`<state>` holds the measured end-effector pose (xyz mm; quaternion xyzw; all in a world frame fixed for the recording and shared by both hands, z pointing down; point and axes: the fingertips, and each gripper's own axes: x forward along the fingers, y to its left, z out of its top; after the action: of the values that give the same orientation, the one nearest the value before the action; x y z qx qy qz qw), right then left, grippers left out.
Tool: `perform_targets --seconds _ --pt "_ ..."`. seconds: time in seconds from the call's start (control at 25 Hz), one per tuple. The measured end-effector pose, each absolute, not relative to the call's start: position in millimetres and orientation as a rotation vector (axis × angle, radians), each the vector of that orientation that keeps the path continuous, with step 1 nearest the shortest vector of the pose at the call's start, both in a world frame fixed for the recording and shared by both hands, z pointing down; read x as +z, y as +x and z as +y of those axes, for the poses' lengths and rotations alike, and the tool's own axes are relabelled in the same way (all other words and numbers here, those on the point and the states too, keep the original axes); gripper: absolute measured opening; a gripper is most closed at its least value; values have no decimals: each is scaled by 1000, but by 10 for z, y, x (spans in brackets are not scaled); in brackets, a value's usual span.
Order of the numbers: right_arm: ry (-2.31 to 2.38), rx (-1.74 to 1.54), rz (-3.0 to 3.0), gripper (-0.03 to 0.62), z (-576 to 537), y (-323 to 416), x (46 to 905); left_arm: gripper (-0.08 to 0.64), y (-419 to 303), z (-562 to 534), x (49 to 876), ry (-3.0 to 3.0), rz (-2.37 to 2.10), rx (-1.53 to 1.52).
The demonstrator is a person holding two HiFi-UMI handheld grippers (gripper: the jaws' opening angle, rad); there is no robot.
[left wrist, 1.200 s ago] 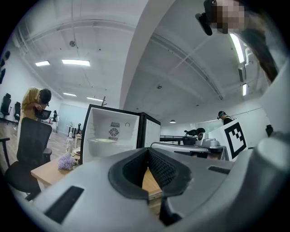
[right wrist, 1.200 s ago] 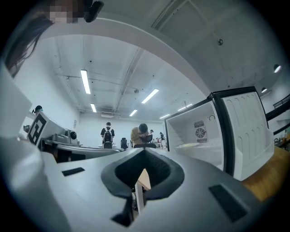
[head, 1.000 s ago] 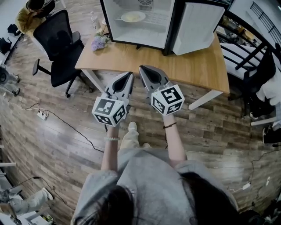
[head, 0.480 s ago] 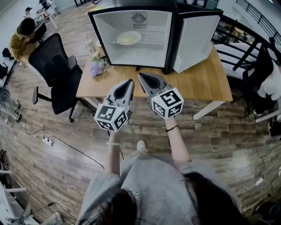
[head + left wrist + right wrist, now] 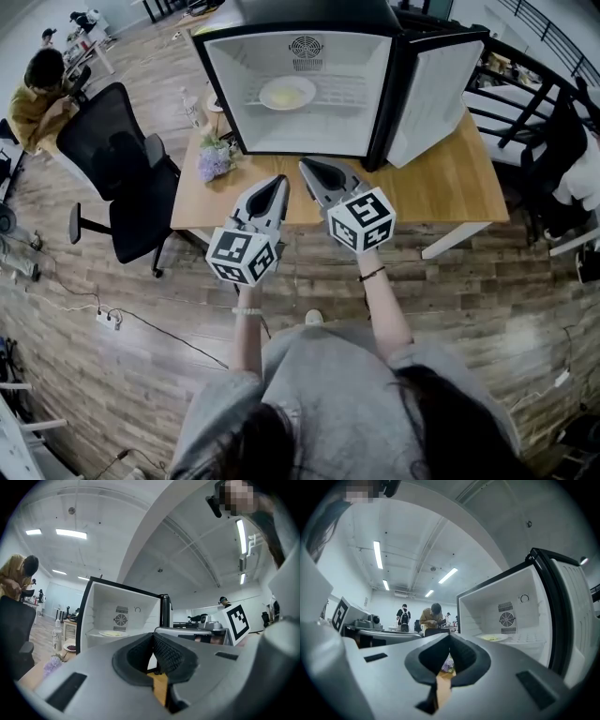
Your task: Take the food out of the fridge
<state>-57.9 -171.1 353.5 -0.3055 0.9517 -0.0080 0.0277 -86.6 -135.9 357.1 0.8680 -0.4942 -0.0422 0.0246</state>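
food [image 5: 287, 93] sits untouched in the open fridge [image 5: 328, 127], far ahead; my left gripper [image 5: 280, 179] and right gripper [image 5: 303, 164] are closed, empty.

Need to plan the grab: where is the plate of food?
Top centre of the head view: the plate lies on the shelf inside the open fridge, just below the fan on its back wall.

Bright overhead strip lights [image 5: 70, 534], fisheye-warped edges

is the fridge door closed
No, the fridge door is swung wide open, showing a plate inside.
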Motion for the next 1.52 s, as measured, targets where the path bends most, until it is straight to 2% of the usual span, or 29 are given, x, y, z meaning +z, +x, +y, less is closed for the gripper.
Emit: perform_targets --seconds 0.4,1.08,1.52 --pt "-989 -114 2928 9 -1875 -729 3746 8 -1261 -1447 3703 2597 -1590 -165" --pt "-939 -243 2953 9 -2741 -842 3814 8 -1293 -2305 3758 2570 -1582 -146" --pt "-948 -527 2817 9 -3093 -883 3942 8 -1372 -2622 3904 2541 -1546 -105"
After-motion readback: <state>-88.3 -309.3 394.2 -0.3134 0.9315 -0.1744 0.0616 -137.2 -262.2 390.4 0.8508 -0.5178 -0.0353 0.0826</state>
